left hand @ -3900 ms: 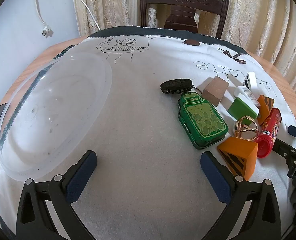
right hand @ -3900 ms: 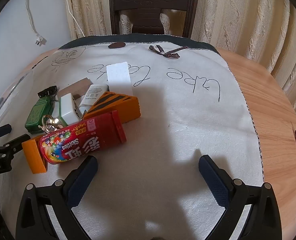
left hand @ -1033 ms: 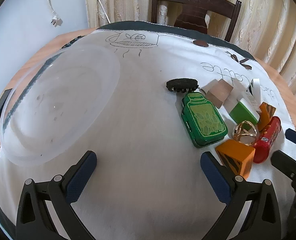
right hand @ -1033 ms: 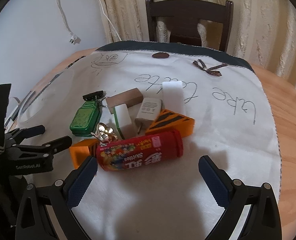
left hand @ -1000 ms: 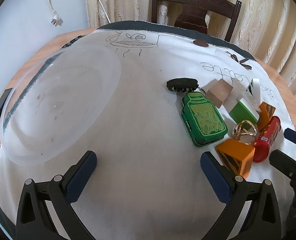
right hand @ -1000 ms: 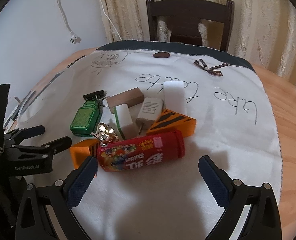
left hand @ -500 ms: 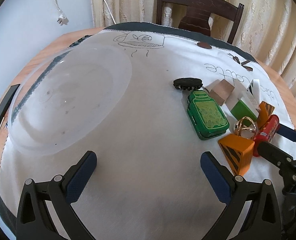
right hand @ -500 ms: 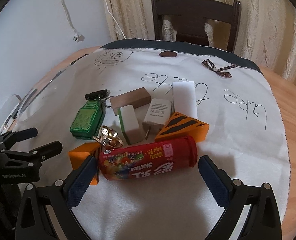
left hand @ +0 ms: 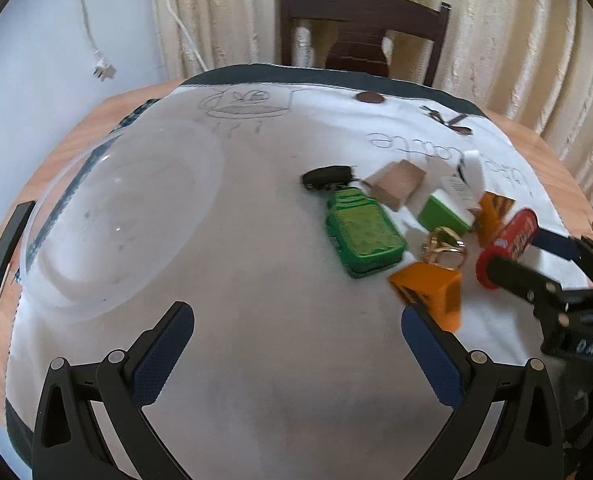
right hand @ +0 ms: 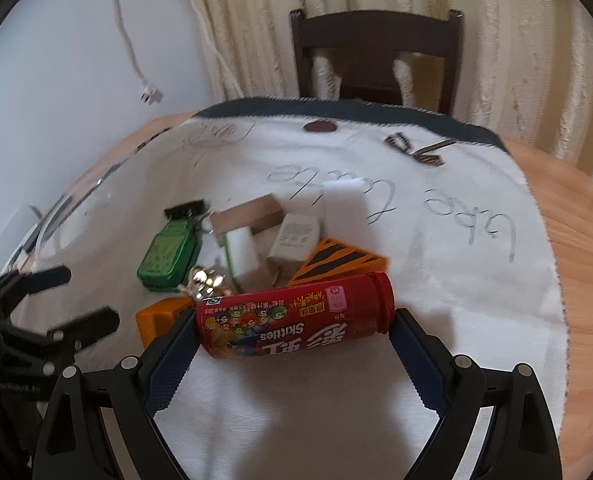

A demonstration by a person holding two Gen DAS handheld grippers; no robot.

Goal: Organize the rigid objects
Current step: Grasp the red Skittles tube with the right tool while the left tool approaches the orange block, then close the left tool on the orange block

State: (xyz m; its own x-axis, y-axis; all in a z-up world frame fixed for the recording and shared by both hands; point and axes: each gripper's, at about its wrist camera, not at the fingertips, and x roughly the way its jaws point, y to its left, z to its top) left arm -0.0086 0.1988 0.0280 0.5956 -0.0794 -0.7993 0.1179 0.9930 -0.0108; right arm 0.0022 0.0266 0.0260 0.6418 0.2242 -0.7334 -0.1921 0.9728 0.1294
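Straddling the red Skittles tube, our right gripper has its jaws spread wide, one blue pad at each end of the tube, which lies on its side on the white cloth over the tabletop; whether the pads touch it we cannot tell. Just behind the tube sit an orange striped wedge, a gold ring-shaped trinket, a green bottle-shaped tin and a brown block. Our left gripper hangs with jaws apart over bare cloth, holding nothing, near a clear plastic bowl to its left.
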